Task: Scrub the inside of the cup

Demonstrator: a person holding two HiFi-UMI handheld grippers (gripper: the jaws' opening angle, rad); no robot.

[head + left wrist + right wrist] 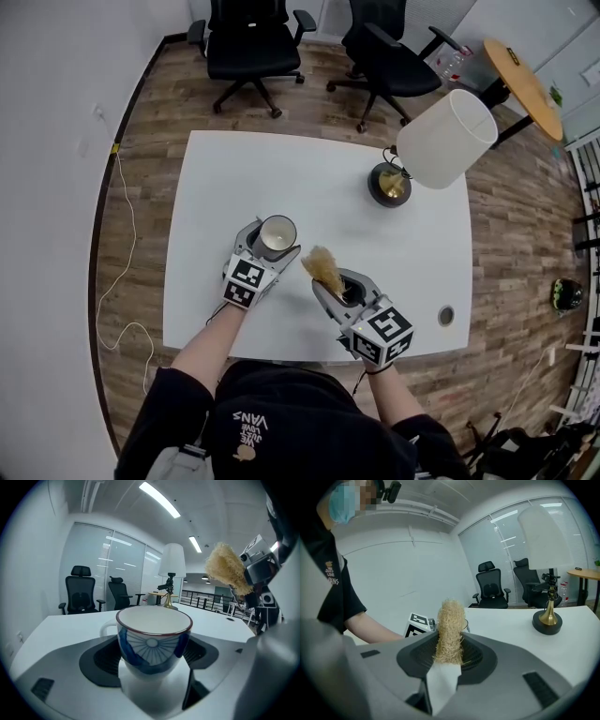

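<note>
A white cup [277, 233] with a blue pattern and a dark red rim sits upright between the jaws of my left gripper [274, 242], which is shut on it. In the left gripper view the cup [153, 639] fills the middle, its inside white and bare, its handle to the left. My right gripper [328, 279] is shut on a tan fibrous scrubber [323, 266], held a short way right of the cup and apart from it. The scrubber [449, 631] stands up from the jaws in the right gripper view, and shows as a tuft [228, 569] in the left gripper view.
Both grippers hover over the near part of a white table [328, 202]. A lamp with a white shade [444, 138] and brass base [389, 184] stands at the far right. A round hole [445, 315] lies near the right front corner. Black office chairs [249, 45] stand beyond the table.
</note>
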